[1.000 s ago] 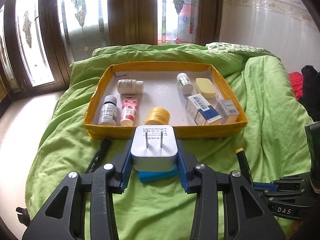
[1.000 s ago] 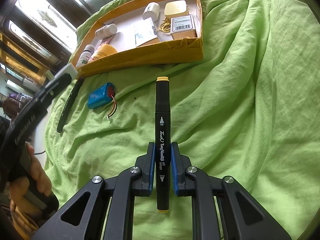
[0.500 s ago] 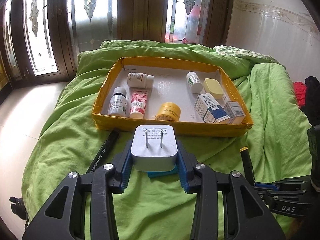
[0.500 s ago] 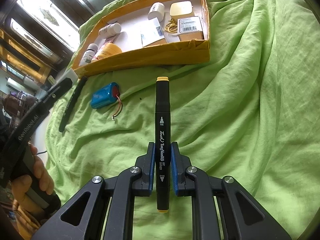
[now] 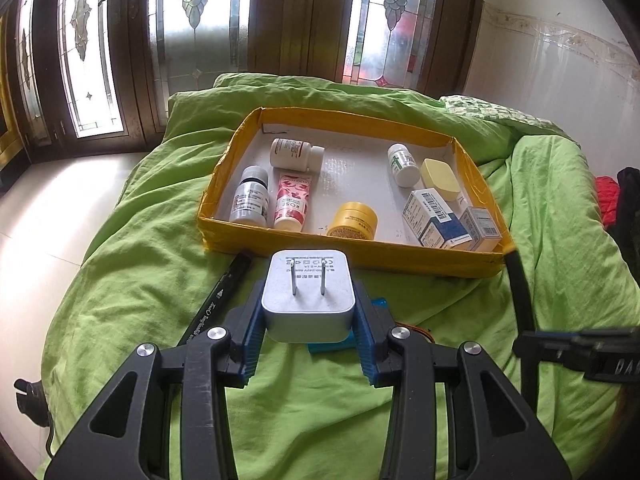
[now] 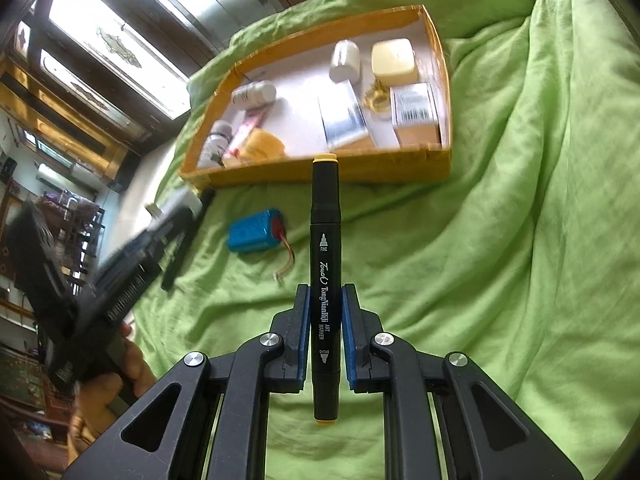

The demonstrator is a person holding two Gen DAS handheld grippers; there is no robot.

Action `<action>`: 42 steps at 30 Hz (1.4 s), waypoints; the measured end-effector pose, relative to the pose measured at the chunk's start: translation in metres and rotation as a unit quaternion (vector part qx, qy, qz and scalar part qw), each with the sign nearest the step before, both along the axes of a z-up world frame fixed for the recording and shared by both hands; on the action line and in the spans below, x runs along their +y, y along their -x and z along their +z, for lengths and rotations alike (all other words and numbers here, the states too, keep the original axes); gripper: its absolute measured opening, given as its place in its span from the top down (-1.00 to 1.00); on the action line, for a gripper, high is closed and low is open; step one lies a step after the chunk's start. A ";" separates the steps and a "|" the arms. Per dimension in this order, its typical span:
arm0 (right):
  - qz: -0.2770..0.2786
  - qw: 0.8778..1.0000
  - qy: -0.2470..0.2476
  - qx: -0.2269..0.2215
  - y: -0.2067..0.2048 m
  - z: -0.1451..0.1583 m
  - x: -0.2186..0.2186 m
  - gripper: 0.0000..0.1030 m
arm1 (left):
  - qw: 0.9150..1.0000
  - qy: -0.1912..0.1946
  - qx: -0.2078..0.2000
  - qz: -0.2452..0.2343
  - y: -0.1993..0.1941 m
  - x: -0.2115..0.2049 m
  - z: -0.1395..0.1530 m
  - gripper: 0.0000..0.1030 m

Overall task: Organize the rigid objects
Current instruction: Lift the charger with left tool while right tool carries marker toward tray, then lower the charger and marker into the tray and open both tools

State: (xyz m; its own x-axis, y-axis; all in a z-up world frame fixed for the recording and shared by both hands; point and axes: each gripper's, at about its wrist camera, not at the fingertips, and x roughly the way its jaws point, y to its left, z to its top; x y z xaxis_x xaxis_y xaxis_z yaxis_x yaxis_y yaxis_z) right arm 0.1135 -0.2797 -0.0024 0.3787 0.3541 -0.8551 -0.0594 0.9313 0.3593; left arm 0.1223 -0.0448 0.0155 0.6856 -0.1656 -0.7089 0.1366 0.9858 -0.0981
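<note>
A green duvet (image 5: 140,264) is covering the bed and filling most of both views. On it, in the upper middle of each frame, a yellow-walled cardboard tray (image 5: 360,254) is sitting with a white floor.

Inside the tray, as the left wrist view shows it: two small boxes (image 5: 434,220) are lying at the lower right, a white bottle (image 5: 294,154) is lying on its side at the upper left, a grey-capped bottle (image 5: 250,200) and a rose-print tube (image 5: 292,200) are lying side by side at the lower left, a second white bottle (image 5: 402,164) and a pale yellow case (image 5: 440,178) are lying at the upper right, and a yellow jar (image 5: 354,220) is sitting near the front wall.

Your left gripper (image 5: 308,312) is clamping a white plug adapter (image 5: 308,296) by its sides, prongs facing the camera, in the lower middle of the frame, in front of the tray's near wall.

Your right gripper (image 6: 325,328) is pinching a black art marker (image 6: 325,272) with yellow end caps, pointing up the frame toward the tray.

A blue battery pack (image 6: 256,236) with loose wires is lying on the duvet, left of centre in the right wrist view. A second black marker (image 5: 216,304) is lying on the duvet just beside the tray's front left corner.
</note>
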 end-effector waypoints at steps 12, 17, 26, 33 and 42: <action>-0.032 0.998 -0.002 -0.060 -0.049 0.045 -0.011 0.74 | 1.000 0.000 0.005 0.004 -0.003 0.002 -0.003 0.27; -0.046 0.996 -0.016 -0.081 -0.074 0.064 -0.019 0.74 | 1.000 0.004 0.009 0.003 -0.006 0.002 -0.004 0.27; -0.029 0.995 -0.021 -0.088 -0.111 0.071 -0.002 0.74 | 0.999 0.022 -0.024 -0.008 -0.064 -0.011 0.034 0.27; -0.009 0.998 -0.020 -0.054 -0.134 0.045 0.011 0.74 | 0.998 0.049 0.001 -0.045 -0.126 -0.023 0.019 0.27; 0.015 0.999 -0.026 -0.027 -0.184 0.029 0.032 0.74 | 0.996 0.054 0.039 -0.060 -0.157 -0.023 -0.011 0.27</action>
State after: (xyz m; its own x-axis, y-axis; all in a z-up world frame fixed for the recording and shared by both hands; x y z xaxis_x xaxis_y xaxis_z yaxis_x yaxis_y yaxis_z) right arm 0.2973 -0.2477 0.0264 0.4125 0.4095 -0.8137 -0.1079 0.9089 0.4028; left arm 0.2792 -0.0674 0.0047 0.6002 -0.3207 -0.7327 0.2400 0.9461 -0.2175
